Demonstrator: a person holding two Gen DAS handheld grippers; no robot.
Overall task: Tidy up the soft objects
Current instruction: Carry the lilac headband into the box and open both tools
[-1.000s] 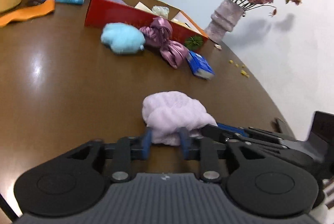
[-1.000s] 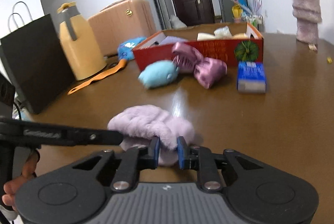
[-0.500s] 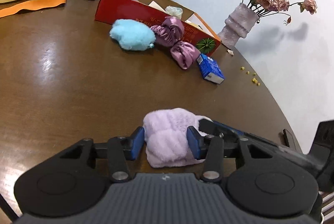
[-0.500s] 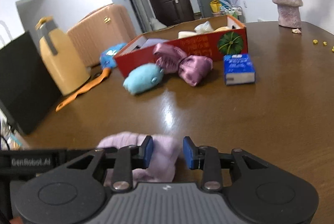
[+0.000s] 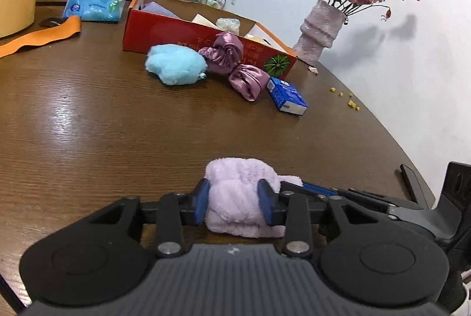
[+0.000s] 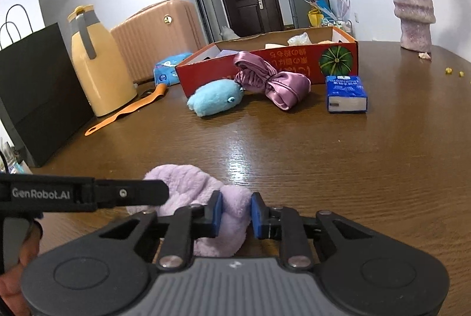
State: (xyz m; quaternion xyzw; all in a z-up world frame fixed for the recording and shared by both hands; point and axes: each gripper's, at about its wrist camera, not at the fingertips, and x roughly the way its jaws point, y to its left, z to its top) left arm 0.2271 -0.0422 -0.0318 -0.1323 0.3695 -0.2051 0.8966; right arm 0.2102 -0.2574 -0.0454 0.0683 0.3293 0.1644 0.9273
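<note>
A round brown worktop (image 5: 117, 121) carries everything, and the red cardboard box (image 5: 164, 32) at its far side serves as the landmark. Left of the box stand a black paper bag (image 6: 38, 92) and a yellow jug (image 6: 100, 68), with an orange strap (image 6: 129, 110) lying in front of the jug. Right of the box a lilac vase (image 6: 413, 13) holds dried roses. Directly in front of the box lie a blue plush toy (image 5: 175, 64), a purple satin scrunchie (image 5: 235, 66) touching the box wall, and a small blue tissue pack (image 5: 287, 95). Well in front of the box, at the near edge, sits the lilac fluffy cloth (image 5: 240, 198). The left gripper (image 5: 234, 201) has its jaws closing, both blue pads pressed into the cloth. The right gripper (image 6: 234, 211) also has its jaws closing on another fold of the same cloth.
</note>
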